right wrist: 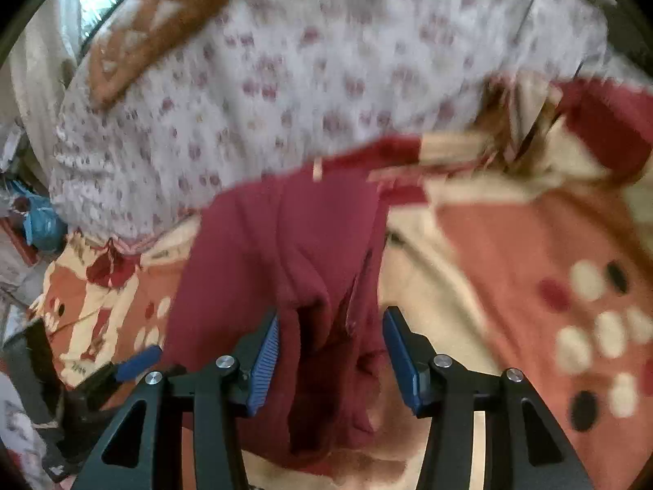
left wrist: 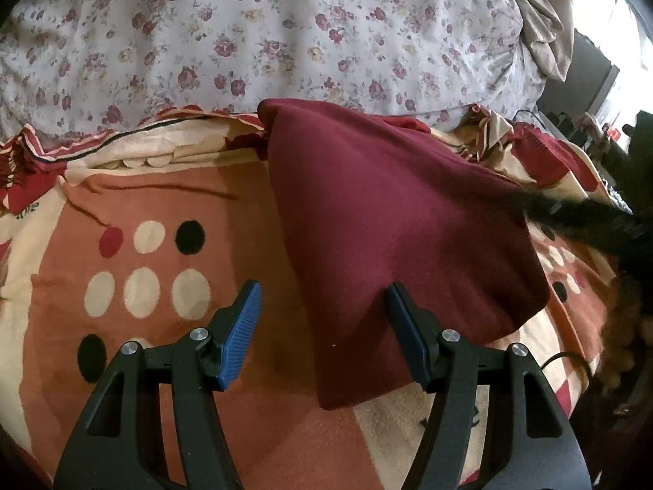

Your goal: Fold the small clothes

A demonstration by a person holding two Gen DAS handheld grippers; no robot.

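Left wrist view shows the maroon garment lying on the patterned blanket of the bed, partly folded, its far end near the floral duvet. The left gripper hangs with its fingers spread apart; the near corner of the cloth lies between them, but neither pad presses on it, so nothing is held there.

Right wrist view has the right gripper over a bunched, ridged part of the same garment. Its fingers stand apart with the cloth hump between them, and I see no pad pinching it; I judge it released.

Risks, as I judge them: the bunching under the right gripper could set creases into the fold if it is pressed flat as it lies. A pinch there could catch several layers at once, or the blanket beneath, and drag the whole pile askew. The soft, uneven bed offers little resistance, so the cloth could slide rather than crease cleanly. With the left side loose, any pull from the right could undo the fold.

Hard to read: the right view is smeared with blur, so layer edges and seams are uncertain. What kind of garment it is I cannot tell. A dark blurred shape crosses the left view's right edge; probably the other gripper, but unclear.
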